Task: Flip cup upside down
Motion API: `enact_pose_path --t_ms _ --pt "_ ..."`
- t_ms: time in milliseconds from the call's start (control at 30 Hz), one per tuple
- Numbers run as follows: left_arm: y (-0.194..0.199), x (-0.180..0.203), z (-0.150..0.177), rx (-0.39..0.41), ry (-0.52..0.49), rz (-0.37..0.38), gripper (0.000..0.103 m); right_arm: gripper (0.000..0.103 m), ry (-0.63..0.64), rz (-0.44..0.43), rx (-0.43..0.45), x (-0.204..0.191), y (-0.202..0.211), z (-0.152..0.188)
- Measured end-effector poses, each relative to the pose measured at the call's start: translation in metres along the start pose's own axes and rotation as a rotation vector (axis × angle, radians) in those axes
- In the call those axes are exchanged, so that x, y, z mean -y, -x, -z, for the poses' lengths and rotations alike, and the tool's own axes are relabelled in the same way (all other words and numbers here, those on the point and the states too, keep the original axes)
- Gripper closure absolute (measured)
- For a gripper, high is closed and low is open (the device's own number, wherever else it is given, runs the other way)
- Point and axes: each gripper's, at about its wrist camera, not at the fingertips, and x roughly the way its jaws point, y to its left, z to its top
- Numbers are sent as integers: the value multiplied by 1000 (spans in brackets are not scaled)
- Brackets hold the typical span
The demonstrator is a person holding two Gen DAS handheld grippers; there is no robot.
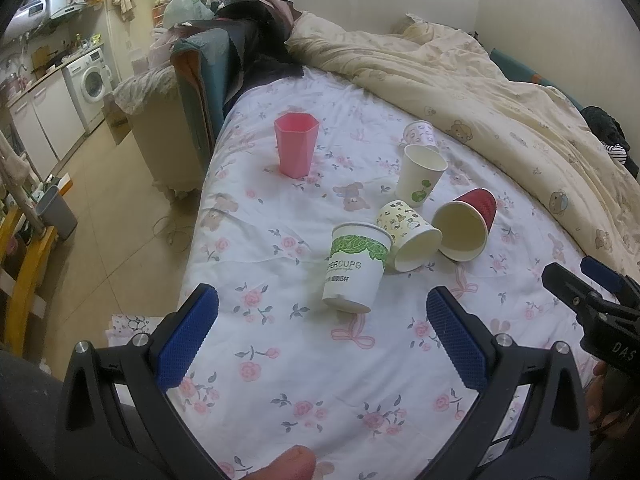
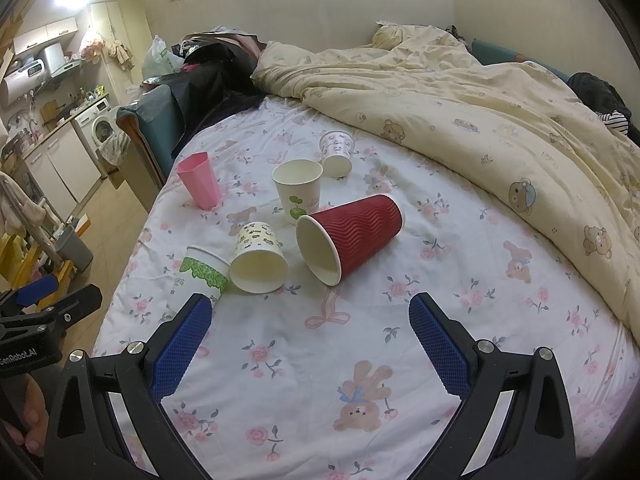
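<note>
My left gripper (image 1: 322, 322) hung over the flowered bedsheet (image 1: 280, 392) with its blue fingers (image 1: 186, 336) spread wide and nothing between them. My right gripper (image 2: 310, 334) was the same, pads (image 2: 438, 340) far apart and empty above the sheet.

Just ahead of my left fingers stood the green-leaf paper cup (image 1: 354, 266), already mouth down with its base on top, leaning a little. Touching it on the right lay the cartoon-print cup (image 1: 406, 234) on its side, its mouth turned toward me. Beside that lay the red ribbed cup (image 2: 352, 236), also on its side, mouth open toward my right gripper and nearly in line with it.

Beyond them the white sprout cup (image 2: 299, 190) stood upright, mouth up. Behind it a small pink-patterned cup (image 2: 337, 152) was tipped over, close to the edge of the cream bear quilt (image 2: 500, 120). Well apart to the left, the pink plastic tumbler (image 1: 296, 144) stood upright near the mattress edge.

Off the bed to the left, a washing machine (image 1: 90, 80) sat under a kitchen counter.
</note>
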Motion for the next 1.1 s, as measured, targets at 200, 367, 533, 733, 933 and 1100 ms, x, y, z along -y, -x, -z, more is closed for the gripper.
enact_pose_path --t_ms 200,367,533,733,933,1100 --pt "1 -1 0 -2 3 1 0 2 -2 -6 -6 0 -2 -1" --pt "0 -2 0 -3 1 3 0 2 -5 -7 -8 0 -1 -1" --pt "-1 -3 0 -2 3 4 0 2 -4 -7 -8 0 -1 -1" --pt "-2 -8 0 -2 5 1 0 2 -5 -7 -5 0 -1 -2" --pt "2 -7 1 1 4 -5 0 2 -12 -11 -7 1 -1 -2" --pt "2 -7 1 1 5 -5 0 2 -11 -10 -7 1 -2 -3"
